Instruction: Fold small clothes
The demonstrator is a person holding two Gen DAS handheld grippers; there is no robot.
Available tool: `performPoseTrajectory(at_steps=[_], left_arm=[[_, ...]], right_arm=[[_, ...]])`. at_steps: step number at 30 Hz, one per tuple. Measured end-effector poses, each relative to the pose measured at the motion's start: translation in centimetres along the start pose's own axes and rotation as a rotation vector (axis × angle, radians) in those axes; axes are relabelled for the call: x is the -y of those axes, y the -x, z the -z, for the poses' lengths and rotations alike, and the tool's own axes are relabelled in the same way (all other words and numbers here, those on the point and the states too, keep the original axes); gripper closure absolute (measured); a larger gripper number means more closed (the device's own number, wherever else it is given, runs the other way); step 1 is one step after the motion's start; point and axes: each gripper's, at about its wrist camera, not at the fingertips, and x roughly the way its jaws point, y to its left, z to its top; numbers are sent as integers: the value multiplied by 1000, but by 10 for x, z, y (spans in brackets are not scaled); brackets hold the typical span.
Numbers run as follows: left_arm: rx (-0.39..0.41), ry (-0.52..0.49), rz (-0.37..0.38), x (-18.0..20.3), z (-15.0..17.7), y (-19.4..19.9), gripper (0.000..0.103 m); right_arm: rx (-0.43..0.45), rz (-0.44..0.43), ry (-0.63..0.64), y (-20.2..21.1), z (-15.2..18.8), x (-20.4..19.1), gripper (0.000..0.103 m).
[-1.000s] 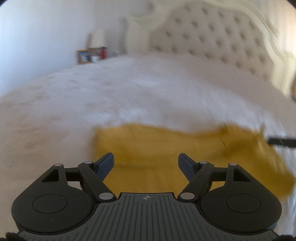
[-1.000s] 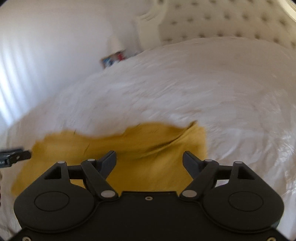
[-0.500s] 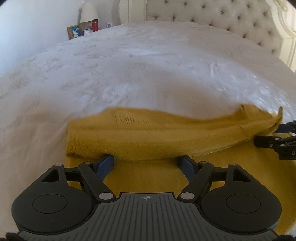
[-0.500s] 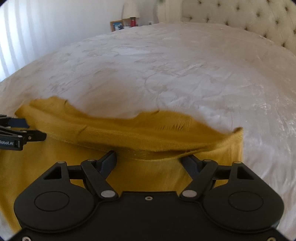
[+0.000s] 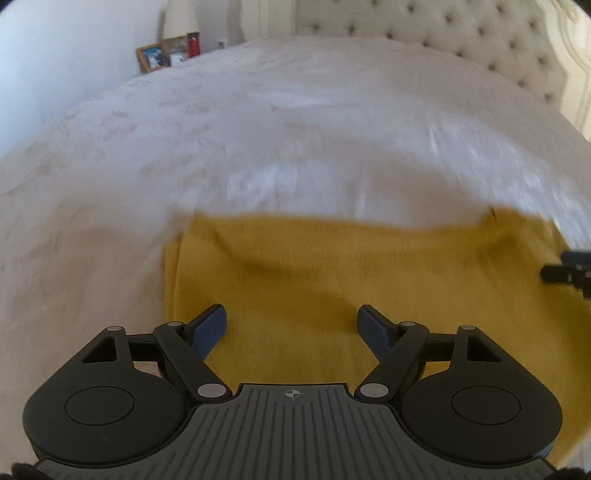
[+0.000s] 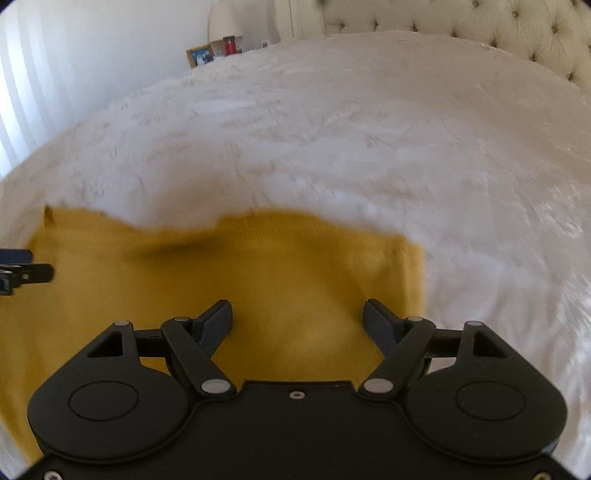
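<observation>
Left gripper: the left gripper [image 5: 292,319] is seen with its jaws spread wide and opening, nothing clamped between them; only flat yellow cloth is seen beneath the gap.
Right gripper: the right gripper [image 6: 298,317] is likewise held wide apart, with nothing pinched; it is also seen at the right edge of the left wrist view [image 5: 569,275].
Garment: a mustard-yellow knitted garment [image 5: 354,280] is laid flat on the bed, under and ahead of both grippers; its far edge is seen as a fairly straight line, with a soft crease across the middle [image 6: 258,273].
Garment sides: its left side is seen just beside the left gripper's left finger, its right side just past the right gripper's right finger.
Bed: a white patterned bedspread [image 5: 280,140] is spread beyond the garment, up to a tufted cream headboard [image 5: 461,37].
Background: a framed picture [image 5: 151,57], a red bottle [image 5: 192,44] and a lamp [image 6: 221,22] are seen beside the bed's far left corner.
</observation>
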Motion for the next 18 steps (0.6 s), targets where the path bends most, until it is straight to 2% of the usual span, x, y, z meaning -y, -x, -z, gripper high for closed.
performPoseTrajectory(at_steps=[3,6,12,15,18], left_arm=[[8,-51,-19,5,14,7,24],[-5,-60,-11,10,5,3,24],[-46,14,7,4,-33,-28,21],[-63,95,0,-7,-47,-44,17],[-45,184,-21,-20,-54,-51,17]], right_arm=[[15,19,25,7,9,0,23],[2,31,51,4,-3,-10,23],[-56,40,101,-22,-37,-30,23],[-78,43,63,-39,-50,-30,23],[-62,47,-11,-47,-56,-24,23]])
